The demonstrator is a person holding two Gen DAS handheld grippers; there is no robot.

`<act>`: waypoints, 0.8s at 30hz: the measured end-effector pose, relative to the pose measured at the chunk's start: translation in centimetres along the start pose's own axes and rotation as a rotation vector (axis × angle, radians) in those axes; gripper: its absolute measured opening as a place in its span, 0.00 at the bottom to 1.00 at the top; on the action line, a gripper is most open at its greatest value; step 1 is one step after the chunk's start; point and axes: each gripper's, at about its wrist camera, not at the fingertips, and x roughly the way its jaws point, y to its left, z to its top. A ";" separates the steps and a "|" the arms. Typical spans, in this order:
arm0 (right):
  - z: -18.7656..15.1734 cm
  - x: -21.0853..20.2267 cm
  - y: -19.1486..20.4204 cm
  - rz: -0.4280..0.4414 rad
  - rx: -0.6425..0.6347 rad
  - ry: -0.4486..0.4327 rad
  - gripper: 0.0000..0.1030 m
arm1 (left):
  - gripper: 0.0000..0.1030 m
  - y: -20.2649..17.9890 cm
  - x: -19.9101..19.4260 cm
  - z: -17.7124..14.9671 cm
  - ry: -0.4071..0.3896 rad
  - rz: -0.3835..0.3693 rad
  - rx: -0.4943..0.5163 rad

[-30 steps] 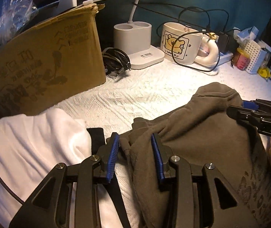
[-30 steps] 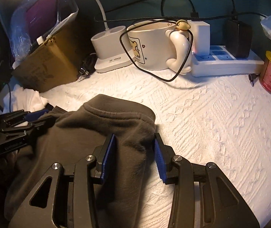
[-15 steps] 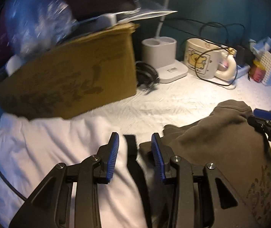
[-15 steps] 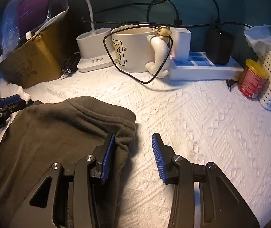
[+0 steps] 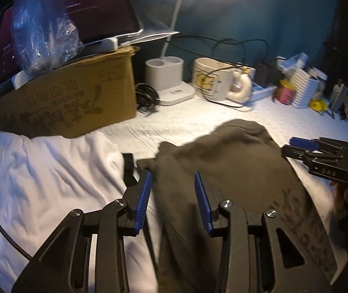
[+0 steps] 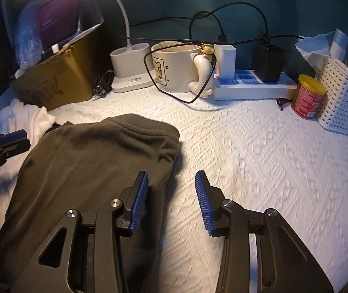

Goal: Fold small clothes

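Note:
A dark olive-grey garment (image 5: 235, 171) lies folded on the white textured cloth (image 6: 259, 146); it also shows in the right wrist view (image 6: 93, 166). My left gripper (image 5: 172, 201) is open and empty above the garment's left edge. My right gripper (image 6: 171, 200) is open and empty at the garment's right edge, its left finger over the fabric. A white garment (image 5: 42, 175) lies to the left, with a black strap (image 5: 128, 171) beside it. The right gripper also shows at the right of the left wrist view (image 5: 320, 151).
At the back stand a cardboard box (image 5: 64, 105), a lamp base (image 6: 130, 68), a cream mug (image 6: 176, 68) looped by a black cable, a power strip (image 6: 252, 85), a red can (image 6: 308, 100) and a white perforated basket (image 6: 340, 102).
Both grippers have let go of the dark garment and pulled back from it. The garment now lies flat. The left gripper swung left, then back over the garment's edge.

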 end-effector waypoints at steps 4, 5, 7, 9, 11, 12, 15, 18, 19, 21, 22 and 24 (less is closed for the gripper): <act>-1.2 -1.3 0.0 0.031 0.015 -0.007 0.40 | 0.36 -1.5 -1.2 -1.4 0.012 -0.023 0.033; -1.5 -1.6 0.1 0.033 0.016 -0.009 0.40 | 0.36 -1.9 -1.6 -1.8 0.014 -0.027 0.040; -2.2 -2.0 0.3 0.037 0.012 -0.009 0.40 | 0.36 -2.3 -2.1 -2.4 0.018 -0.037 0.043; -2.9 -2.4 0.3 0.040 0.016 -0.005 0.40 | 0.36 -2.5 -2.4 -3.1 0.028 -0.060 0.031; -3.6 -2.7 0.3 0.045 0.023 -0.002 0.40 | 0.36 -2.5 -2.4 -3.8 0.055 -0.117 -0.001; -4.0 -2.9 0.4 0.048 0.028 0.000 0.40 | 0.36 -2.5 -2.3 -4.2 0.069 -0.124 -0.016; -5.5 -3.4 0.9 0.063 0.025 0.014 0.40 | 0.36 -2.9 -1.9 -5.6 0.106 -0.087 -0.016; -6.8 -3.7 1.3 0.070 0.022 0.026 0.40 | 0.36 -3.0 -1.9 -6.7 0.129 -0.060 -0.013; -7.1 -3.8 1.5 0.073 0.021 0.029 0.40 | 0.36 -2.9 -1.9 -7.0 0.137 -0.049 -0.010; -7.8 -4.2 1.8 0.074 0.019 0.028 0.40 | 0.36 -2.8 -1.6 -7.6 0.153 -0.012 0.002; -8.1 -4.4 1.9 0.074 0.012 0.026 0.40 | 0.39 -2.6 -1.6 -8.1 0.151 0.008 0.006; -8.7 -4.8 2.3 0.079 0.001 0.022 0.40 | 0.40 -2.5 -1.7 -8.8 0.138 0.036 0.014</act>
